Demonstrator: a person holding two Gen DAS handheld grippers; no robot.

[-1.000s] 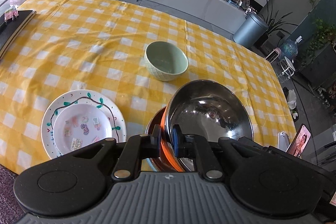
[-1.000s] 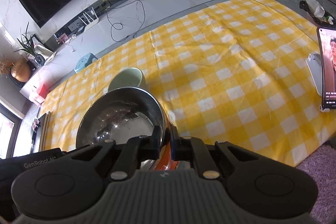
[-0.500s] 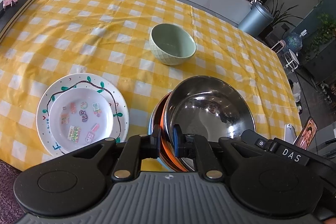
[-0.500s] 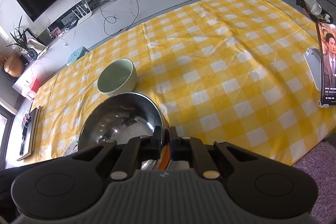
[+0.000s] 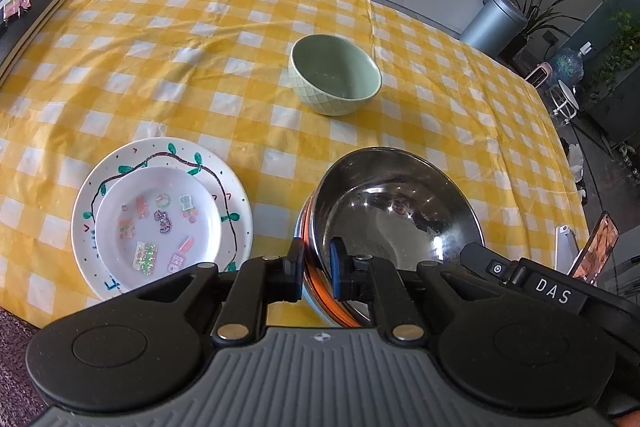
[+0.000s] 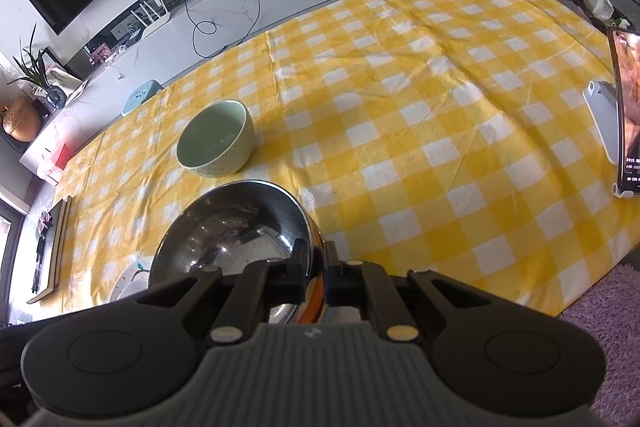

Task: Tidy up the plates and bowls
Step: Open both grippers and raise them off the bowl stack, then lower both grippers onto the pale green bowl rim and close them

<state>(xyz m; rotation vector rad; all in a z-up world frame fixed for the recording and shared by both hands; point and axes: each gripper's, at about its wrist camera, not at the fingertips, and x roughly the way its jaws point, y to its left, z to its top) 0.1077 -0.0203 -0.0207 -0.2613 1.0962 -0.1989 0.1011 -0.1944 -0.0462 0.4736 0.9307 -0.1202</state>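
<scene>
While both of my hand-held grippers pinch the steel bowl (image 5: 394,215) by opposite sides of its rim, the risk sits in those two thin grips. My left hand-held gripper (image 5: 316,269) is clenched on the near-left rim, and my right hand-held gripper (image 6: 316,261) is clenched on the rim's right edge. An orange band shows under the steel rim at both grips, so I judge a second bowl is nested beneath; how firmly it sits there I cannot tell.

Polished metal is slick. If one hand tips or pulls ahead of the other, I expect the rim to slide out of the pads, or the nested pair to split and drop onto the surface (image 5: 200,39).

To the left, just beside the bowl, lies the small plate (image 5: 158,225) stacked on the vine-painted plate (image 5: 236,187); a swing that way could clip them. Further out on the yellow checked cloth stands the green bowl (image 5: 336,79), well apart. Setting steel into that ceramic too hard could knock it or chip it.
</scene>
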